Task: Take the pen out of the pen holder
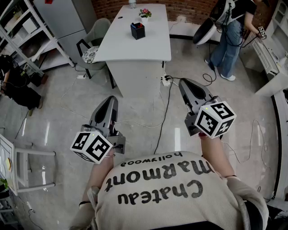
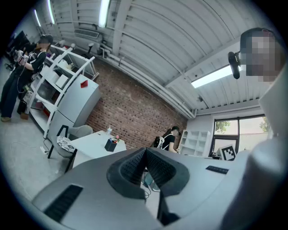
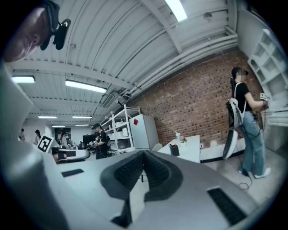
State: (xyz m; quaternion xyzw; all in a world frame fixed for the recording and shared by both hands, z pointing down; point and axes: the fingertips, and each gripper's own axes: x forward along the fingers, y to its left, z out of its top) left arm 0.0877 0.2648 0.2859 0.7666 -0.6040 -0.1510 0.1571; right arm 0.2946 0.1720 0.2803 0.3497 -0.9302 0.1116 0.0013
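Left gripper (image 2: 145, 152): jaws closed, pads meeting at the tips, nothing between them. Right gripper (image 3: 143, 156): jaws likewise clenched and empty. Both grippers are held level at waist height, side by side but well apart, and point forward across the open floor. This reads as a carrying posture for the approach, not a reach. No grasp has begun, and either gripper's jaws must open before a pick. Both gripper views frame the table (image 1: 121, 45) ahead, which suggests the grippers are already aimed at the work area. The holder (image 1: 137, 31) is a dark square box standing upright on the far half of the table, away from every edge. It is well out of reach of both grippers. The pen (image 1: 140, 25) is inside the holder. Only small coloured tips show above the rim, so the number of pens and their lean cannot be determined. A flower pot (image 1: 144, 13) stands just behind the holder and limits clearance on the far side. A near-side or top approach is therefore judged safer. A cable (image 1: 164, 112) runs across the floor between the grippers and the table and is judged a trip hazard on the approach.
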